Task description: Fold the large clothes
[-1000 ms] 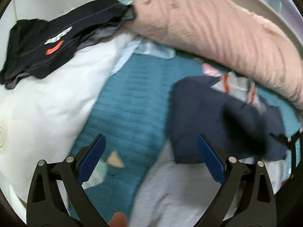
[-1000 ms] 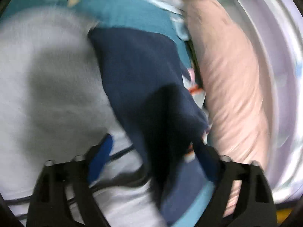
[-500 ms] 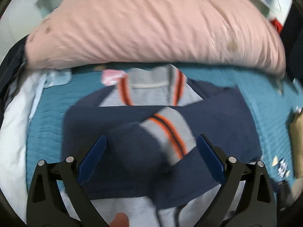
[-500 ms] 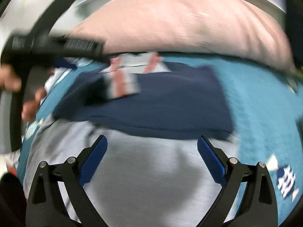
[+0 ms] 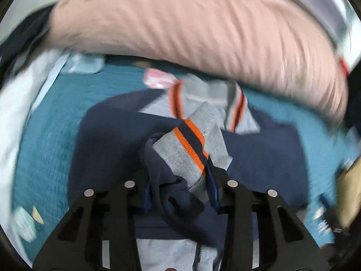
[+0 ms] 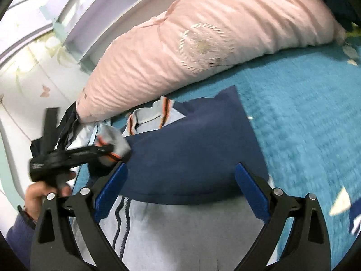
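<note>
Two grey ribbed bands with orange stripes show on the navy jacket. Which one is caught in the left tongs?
The sleeve cuff, nearer the camera, which the left tongs have just closed on. The collar lies flat further back by the pink pillow, untouched.

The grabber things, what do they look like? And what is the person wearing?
Each gripper, the right gripper and the left gripper, has two black plastic fingers with triangle-shaped cut-outs and round silver rivets. The pads inside are bright blue with ridged, saw-like edges. The left one's black handle carries a label too blurred to read. The hand on it comes out of a dark blue sleeve.
</note>
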`<state>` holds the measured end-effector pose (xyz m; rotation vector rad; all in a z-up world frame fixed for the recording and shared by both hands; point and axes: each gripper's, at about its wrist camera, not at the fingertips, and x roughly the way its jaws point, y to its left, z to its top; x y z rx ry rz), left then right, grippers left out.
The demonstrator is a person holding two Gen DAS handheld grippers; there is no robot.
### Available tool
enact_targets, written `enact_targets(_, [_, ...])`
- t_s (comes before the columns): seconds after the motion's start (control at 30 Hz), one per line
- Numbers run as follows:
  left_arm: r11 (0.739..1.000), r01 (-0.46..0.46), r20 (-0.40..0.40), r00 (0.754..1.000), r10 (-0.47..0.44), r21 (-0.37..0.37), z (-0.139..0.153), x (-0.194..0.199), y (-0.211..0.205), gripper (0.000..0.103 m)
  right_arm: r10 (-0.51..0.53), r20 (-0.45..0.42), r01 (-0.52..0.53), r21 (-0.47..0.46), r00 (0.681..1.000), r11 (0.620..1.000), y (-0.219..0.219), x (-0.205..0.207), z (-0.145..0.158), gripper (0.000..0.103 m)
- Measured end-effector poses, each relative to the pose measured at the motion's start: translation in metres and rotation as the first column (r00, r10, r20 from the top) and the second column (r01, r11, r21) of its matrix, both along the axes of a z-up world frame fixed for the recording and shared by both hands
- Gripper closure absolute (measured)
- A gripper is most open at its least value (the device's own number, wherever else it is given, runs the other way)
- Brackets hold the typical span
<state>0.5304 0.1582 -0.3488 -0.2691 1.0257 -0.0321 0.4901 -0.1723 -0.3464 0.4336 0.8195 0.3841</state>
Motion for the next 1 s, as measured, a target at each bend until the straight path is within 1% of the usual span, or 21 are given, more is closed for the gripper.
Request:
enact_targets(0.07, [0.998, -0.050, 0.003, 0.999, 0.050, -0.045, -0.001, -0.007, 0.027, 0.064, 0.005, -0.031, -0.005, -0.029, 1.000, 1.000, 0.006, 0.013, -0.010, 0.011])
enact_targets(0.13, [0.991, -0.089, -0.008, 0.996, 0.089, -0.097, -0.007, -0.019, 0.054, 0.058, 0.011, -0.066, -0.012, -0.011, 0.998, 1.000, 0.008, 0.018, -0.020, 0.012])
enact_targets(0.17, [0.982, -0.115, -0.027, 0.993, 0.112, -0.150, -0.012, -0.025, 0.065, 0.043, -0.004, -0.081, 0.001, -0.030, 0.997, 1.000, 0.010, 0.020, -0.024, 0.012])
enact_targets(0.2, [0.971, -0.166, -0.061, 0.986, 0.158, -0.173, -0.020, -0.034, 0.077, 0.022, -0.019, -0.089, 0.013, -0.062, 0.996, 0.998, 0.011, 0.020, -0.026, 0.012])
enact_targets(0.27, [0.954, -0.259, -0.094, 0.964, 0.247, -0.150, -0.031, -0.051, 0.094, 0.013, -0.024, -0.135, 0.012, -0.093, 0.991, 0.996, 0.012, 0.023, -0.039, 0.012])
enact_targets(0.33, [0.917, -0.332, -0.109, 0.943, 0.314, -0.222, -0.040, -0.067, 0.116, 0.013, -0.028, -0.145, 0.012, -0.112, 0.989, 0.994, 0.013, 0.024, -0.048, 0.013])
enact_targets(0.37, [0.905, -0.354, -0.120, 0.935, 0.334, -0.236, -0.043, -0.072, 0.125, 0.013, -0.036, -0.146, 0.016, -0.134, 0.989, 0.991, 0.013, 0.024, -0.049, 0.017])
enact_targets(0.43, [0.904, -0.362, -0.101, 0.932, 0.348, -0.226, -0.038, -0.078, 0.132, 0.013, -0.082, -0.167, 0.055, -0.161, 0.982, 0.985, 0.007, 0.026, -0.051, 0.036])
enact_targets(0.47, [0.915, -0.347, -0.080, 0.938, 0.338, -0.204, -0.032, -0.079, 0.131, 0.013, -0.124, -0.184, 0.092, -0.175, 0.975, 0.980, 0.001, 0.027, -0.053, 0.047])
enact_targets(0.5, [0.928, -0.335, -0.060, 0.942, 0.329, -0.166, -0.026, -0.079, 0.129, 0.013, -0.158, -0.202, 0.122, -0.178, 0.967, 0.976, -0.007, 0.027, -0.055, 0.070])
enact_targets(0.53, [0.936, -0.326, -0.040, 0.945, 0.324, -0.132, -0.020, -0.080, 0.127, 0.013, -0.167, -0.226, 0.143, -0.120, 0.960, 0.982, -0.019, 0.028, -0.060, 0.077])
enact_targets(0.57, [0.940, -0.323, -0.023, 0.946, 0.323, -0.106, -0.014, -0.080, 0.127, 0.013, -0.179, -0.251, 0.156, -0.109, 0.951, 0.982, -0.027, 0.029, -0.065, 0.086])
enact_targets(0.6, [0.941, -0.331, 0.001, 0.943, 0.332, -0.071, -0.006, -0.082, 0.129, 0.013, -0.187, -0.263, 0.157, -0.131, 0.946, 0.979, -0.033, 0.030, -0.068, 0.103])
enact_targets(0.67, [0.933, -0.359, 0.033, 0.932, 0.360, -0.021, 0.001, -0.083, 0.137, 0.013, -0.162, -0.286, 0.146, -0.076, 0.945, 0.986, -0.042, 0.032, -0.073, 0.103])
enact_targets(0.7, [0.936, -0.352, 0.049, 0.935, 0.352, -0.008, 0.008, -0.084, 0.139, 0.013, -0.154, -0.290, 0.136, -0.083, 0.945, 0.987, -0.043, 0.033, -0.072, 0.103])
enact_targets(0.77, [0.931, -0.364, 0.079, 0.929, 0.362, 0.012, 0.019, -0.089, 0.142, 0.013, -0.148, -0.276, 0.101, -0.176, 0.950, 0.979, -0.032, 0.034, -0.066, 0.103])
enact_targets(0.8, [0.936, -0.351, 0.096, 0.932, 0.349, 0.008, 0.025, -0.090, 0.139, 0.013, -0.150, -0.270, 0.094, -0.210, 0.951, 0.973, -0.027, 0.034, -0.064, 0.103])
enact_targets(0.87, [0.962, -0.260, 0.102, 0.958, 0.268, -0.086, 0.032, -0.089, 0.128, 0.013, -0.157, -0.265, 0.085, -0.265, 0.951, 0.960, -0.019, 0.034, -0.059, 0.103])
enact_targets(0.93, [0.973, -0.168, 0.082, 0.980, 0.183, -0.156, 0.027, -0.084, 0.110, 0.013, -0.169, -0.275, 0.099, -0.252, 0.947, 0.963, -0.022, 0.034, -0.062, 0.103])
enact_targets(0.97, [0.977, -0.137, 0.071, 0.986, 0.151, -0.164, 0.023, -0.081, 0.101, 0.013, -0.172, -0.278, 0.104, -0.242, 0.945, 0.965, -0.024, 0.034, -0.062, 0.103])
enact_targets(1.0, [0.987, -0.113, 0.032, 0.993, 0.117, -0.118, 0.014, -0.075, 0.090, 0.013, -0.169, -0.276, 0.101, -0.246, 0.946, 0.964, -0.024, 0.033, -0.063, 0.103])
